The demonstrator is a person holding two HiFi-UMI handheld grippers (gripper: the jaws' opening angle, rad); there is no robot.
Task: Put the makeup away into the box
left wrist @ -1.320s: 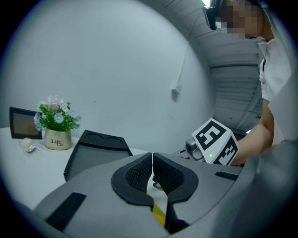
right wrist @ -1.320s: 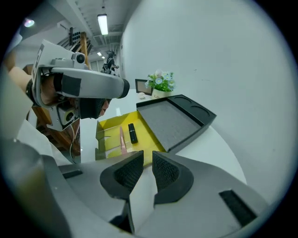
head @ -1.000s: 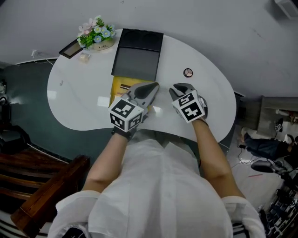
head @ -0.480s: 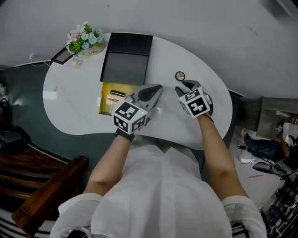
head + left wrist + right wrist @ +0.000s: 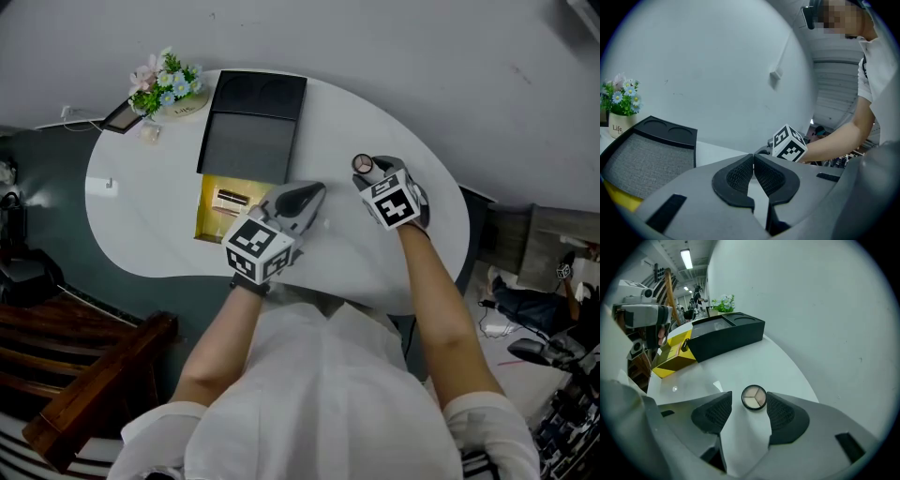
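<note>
Glossy white table [image 5: 141, 220]; matt black box lid [image 5: 248, 141].

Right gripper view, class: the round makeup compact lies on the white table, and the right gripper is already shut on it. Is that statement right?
Not quite. The right gripper view shows the right gripper open, not shut. Its jaws have just been opening and stand on either side of the round makeup compact without pressing on it. The compact does lie on the white table.
</note>
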